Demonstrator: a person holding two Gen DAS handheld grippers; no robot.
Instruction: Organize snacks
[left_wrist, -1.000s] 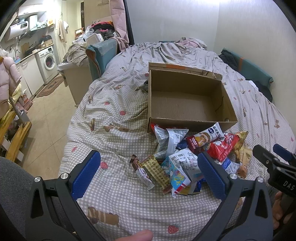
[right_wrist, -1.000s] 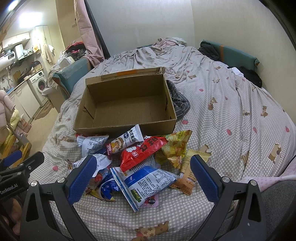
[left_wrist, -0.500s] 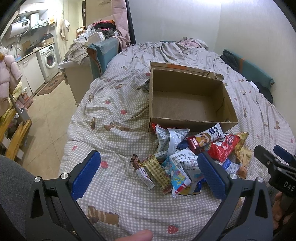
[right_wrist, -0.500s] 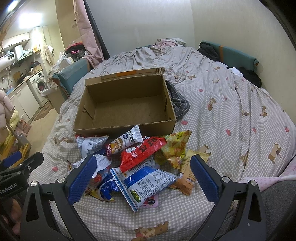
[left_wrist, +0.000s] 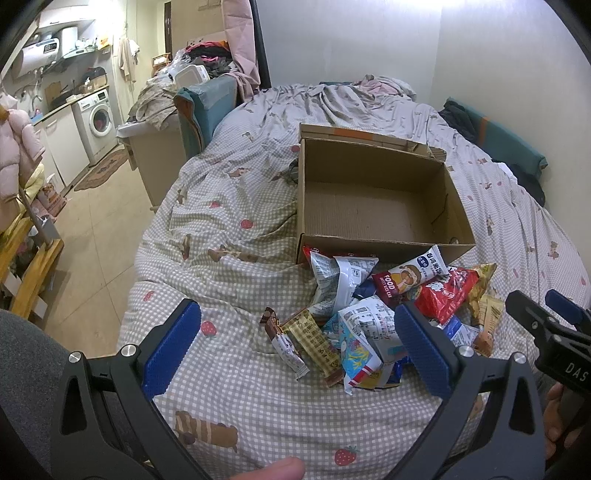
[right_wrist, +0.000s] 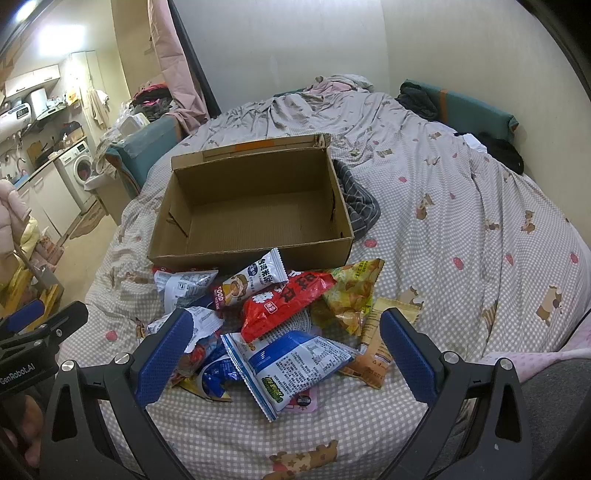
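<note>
A pile of several snack packets (left_wrist: 373, 310) lies on the checked bedspread, right in front of an open cardboard box (left_wrist: 373, 206) with nothing in it. The pile (right_wrist: 280, 317) and the box (right_wrist: 255, 210) also show in the right wrist view. A red packet (right_wrist: 284, 302) lies on top, a blue and white packet (right_wrist: 295, 365) nearest me. My left gripper (left_wrist: 295, 350) is open and empty, above the bed just short of the pile's left side. My right gripper (right_wrist: 284, 354) is open and empty, above the pile's near edge.
A dark striped cloth (right_wrist: 358, 203) lies against the box's right side. The bed's left edge (left_wrist: 147, 258) drops to a tiled floor with a washing machine (left_wrist: 98, 122) beyond. Rumpled bedding and clothes (right_wrist: 332, 99) lie at the far end by the wall.
Both views have shifted only slightly; the box and the packets lie as before. Both grippers stay open.
</note>
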